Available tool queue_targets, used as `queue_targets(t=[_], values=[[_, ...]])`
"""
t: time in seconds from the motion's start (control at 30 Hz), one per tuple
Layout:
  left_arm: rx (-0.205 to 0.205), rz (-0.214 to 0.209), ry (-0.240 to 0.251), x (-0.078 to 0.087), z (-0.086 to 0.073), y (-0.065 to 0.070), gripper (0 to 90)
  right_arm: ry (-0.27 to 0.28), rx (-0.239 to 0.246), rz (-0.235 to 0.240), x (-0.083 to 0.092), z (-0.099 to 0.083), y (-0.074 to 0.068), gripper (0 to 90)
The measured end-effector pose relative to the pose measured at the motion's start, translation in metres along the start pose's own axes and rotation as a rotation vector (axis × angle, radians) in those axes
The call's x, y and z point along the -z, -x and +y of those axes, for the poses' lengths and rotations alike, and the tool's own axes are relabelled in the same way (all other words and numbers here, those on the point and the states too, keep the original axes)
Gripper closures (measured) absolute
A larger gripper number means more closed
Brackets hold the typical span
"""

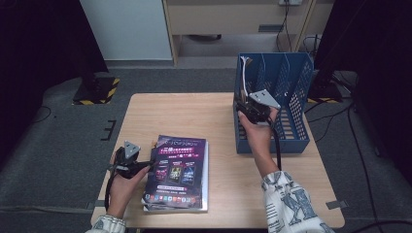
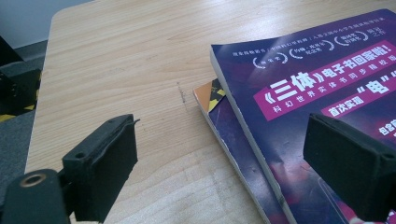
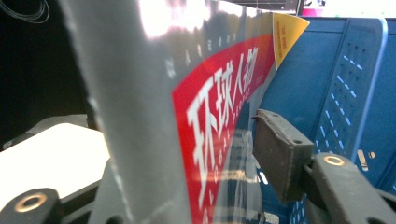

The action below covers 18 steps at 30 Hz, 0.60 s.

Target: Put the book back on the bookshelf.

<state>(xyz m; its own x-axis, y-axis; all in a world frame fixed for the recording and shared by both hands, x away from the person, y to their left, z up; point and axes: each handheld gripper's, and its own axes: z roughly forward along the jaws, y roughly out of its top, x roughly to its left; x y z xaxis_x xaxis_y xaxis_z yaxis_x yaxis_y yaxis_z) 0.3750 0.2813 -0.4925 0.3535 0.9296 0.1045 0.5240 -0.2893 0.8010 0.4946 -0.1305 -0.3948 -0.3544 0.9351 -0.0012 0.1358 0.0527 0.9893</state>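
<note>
High view first, nearest the person: the left gripper (image 1: 145, 165) rests at the left edge of a glossy purple-covered magazine (image 1: 179, 170) that tops a small stack on the front part of the light wooden table (image 1: 194, 116). From the left gripper view, its black jaws stand wide apart, one over bare wood, the other over the purple cover, with nothing held between them; a second magazine with an orange and yellow-black corner (image 2: 212, 93) peeks out underneath.

Farther along the table, the right gripper (image 1: 245, 108) is held up at the left wall of a blue perforated plastic file rack (image 1: 291, 77) standing near the far right corner. In the right gripper view, a glossy grey magazine with a red band of white characters (image 3: 210, 116) stands upright between the jaws inside the rack. The jaws are partly open, and the right-hand pad sits clear of the cover, so the magazine is not pinched; the left pad is hidden behind the pages.

Beyond the table lie grey carpet, a stand base with yellow-black striped edges (image 1: 97, 90), pale wooden furniture (image 1: 233, 19) and trailing cables.
</note>
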Motion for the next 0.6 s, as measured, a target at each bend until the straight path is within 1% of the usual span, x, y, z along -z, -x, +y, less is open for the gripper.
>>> queue_targets(t=[0.2,0.3,0.47,0.6], values=[[-0.003,-0.001,-0.002,0.0,0.0002,0.0007,9.5,-0.007,-0.008,0.007,0.0029,-0.0021,0.0016,43.6],[-0.004,-0.001,-0.002,-0.0001,0.0003,0.001,9.5,-0.012,-0.002,0.011,0.0044,-0.0014,0.0023,41.4],[-0.003,0.001,-0.002,-0.0002,0.0001,0.0007,9.5,-0.011,0.006,0.003,0.0065,-0.0005,0.0024,34.1],[-0.006,0.001,-0.002,0.0,0.0002,0.0014,9.5,-0.014,0.003,0.013,0.0099,-0.0016,0.0023,30.1]])
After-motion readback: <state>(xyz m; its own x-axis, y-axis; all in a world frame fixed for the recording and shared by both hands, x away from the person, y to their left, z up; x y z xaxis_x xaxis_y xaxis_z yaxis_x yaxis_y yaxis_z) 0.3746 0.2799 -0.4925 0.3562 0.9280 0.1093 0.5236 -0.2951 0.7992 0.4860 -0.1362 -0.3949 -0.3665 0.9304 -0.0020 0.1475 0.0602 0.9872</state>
